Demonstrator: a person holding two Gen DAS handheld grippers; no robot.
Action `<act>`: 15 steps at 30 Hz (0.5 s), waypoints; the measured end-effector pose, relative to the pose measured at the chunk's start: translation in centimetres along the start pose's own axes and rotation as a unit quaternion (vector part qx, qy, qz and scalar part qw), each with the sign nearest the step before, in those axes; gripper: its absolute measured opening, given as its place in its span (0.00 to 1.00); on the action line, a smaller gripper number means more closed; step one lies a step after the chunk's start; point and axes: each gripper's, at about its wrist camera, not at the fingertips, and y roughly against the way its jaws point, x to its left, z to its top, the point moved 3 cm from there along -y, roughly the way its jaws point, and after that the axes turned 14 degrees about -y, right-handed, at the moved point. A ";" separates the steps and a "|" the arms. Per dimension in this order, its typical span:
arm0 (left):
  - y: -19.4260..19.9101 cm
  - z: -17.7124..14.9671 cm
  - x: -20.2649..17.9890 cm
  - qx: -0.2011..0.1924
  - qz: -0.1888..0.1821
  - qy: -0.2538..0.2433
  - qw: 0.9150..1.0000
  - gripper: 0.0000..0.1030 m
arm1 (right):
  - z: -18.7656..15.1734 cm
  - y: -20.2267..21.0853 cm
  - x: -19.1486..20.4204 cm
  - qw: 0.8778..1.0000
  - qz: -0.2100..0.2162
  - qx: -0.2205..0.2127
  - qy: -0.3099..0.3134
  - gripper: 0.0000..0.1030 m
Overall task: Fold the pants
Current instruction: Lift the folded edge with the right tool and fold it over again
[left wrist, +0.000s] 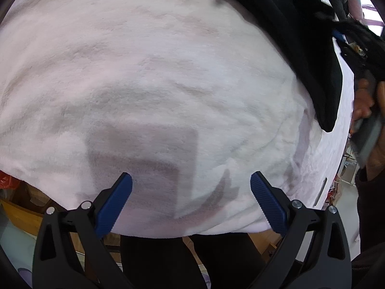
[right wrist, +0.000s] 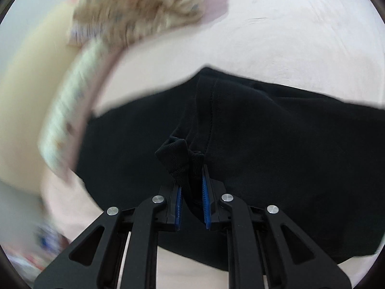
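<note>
The left hand-held gripper (left wrist: 191,187) is hanging over a soft pink blanket (left wrist: 144,77) with its two blue pads (left wrist: 115,204) wide apart, and nothing is sitting between them. Its shadow is falling on the blanket just under it. The black pants (left wrist: 300,36) are lying on the blanket, far off to the upper right in the left view, well apart from this gripper. At the right edge of that view a hand (left wrist: 365,101) is gripping a grey handle, but it is blurry. Below the blanket's near edge, a bit of wooden floor (left wrist: 19,214) is showing. In the right view, the right hand-held gripper (right wrist: 192,190) is pointing down at the pants (right wrist: 264,144), and its jaws are squeezed close together on a bunched-up fold of the black cloth, which is sticking up between the blue pads (right wrist: 205,200). The rest of the pants are spreading out flat and wide under it on the blanket (right wrist: 288,36). A fluffy, tan, patterned cloth (right wrist: 134,7) is lying past the pants at the top left, but it is too blurry to tell what it is.
</note>
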 end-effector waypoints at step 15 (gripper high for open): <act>-0.2 0.0 0.2 0.000 -0.001 0.005 1.000 0.96 | -2.4 5.8 0.8 0.980 -0.063 -0.134 0.136 0.40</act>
